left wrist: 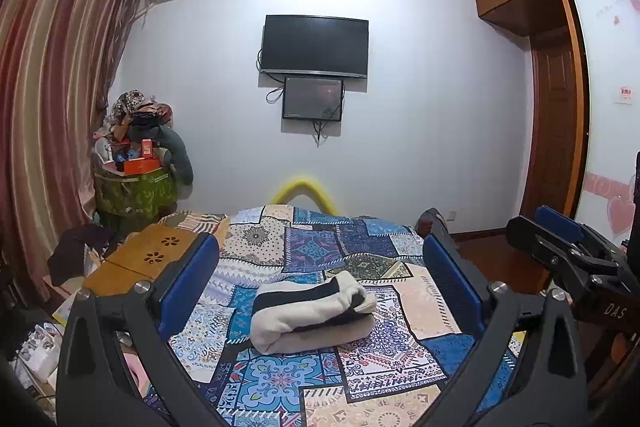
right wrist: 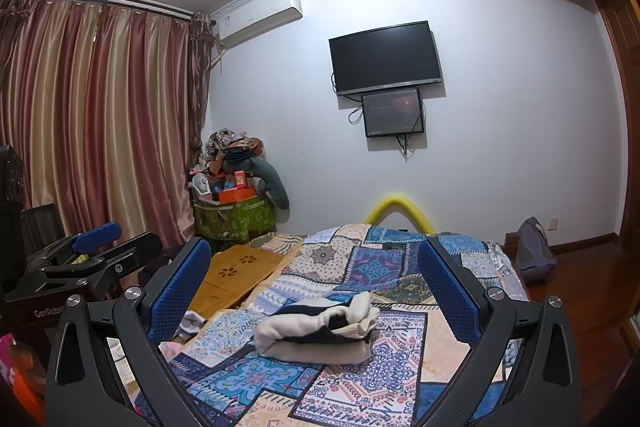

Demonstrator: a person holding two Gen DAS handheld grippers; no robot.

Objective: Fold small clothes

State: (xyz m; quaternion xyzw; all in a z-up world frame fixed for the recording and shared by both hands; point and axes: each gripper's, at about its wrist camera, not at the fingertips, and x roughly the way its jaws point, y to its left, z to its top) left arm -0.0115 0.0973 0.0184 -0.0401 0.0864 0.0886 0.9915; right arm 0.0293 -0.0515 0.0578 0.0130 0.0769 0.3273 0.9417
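A small white garment with black bands (left wrist: 312, 315) lies folded into a thick bundle on the patchwork bedspread (left wrist: 304, 251). It also shows in the right wrist view (right wrist: 316, 331). My left gripper (left wrist: 320, 283) is open and empty, raised above and just short of the bundle. My right gripper (right wrist: 316, 279) is open and empty too, held above the bundle on its right side. The right gripper shows at the right edge of the left wrist view (left wrist: 560, 247), and the left gripper shows at the left of the right wrist view (right wrist: 92, 251).
A wooden lap tray (left wrist: 148, 259) lies on the bed's left side. A green bin piled with clutter (left wrist: 136, 183) stands in the corner by the curtain (left wrist: 52, 87). A yellow foam arch (left wrist: 304, 191) sits at the bed's far end. A bag (right wrist: 534, 247) sits on the floor, right.
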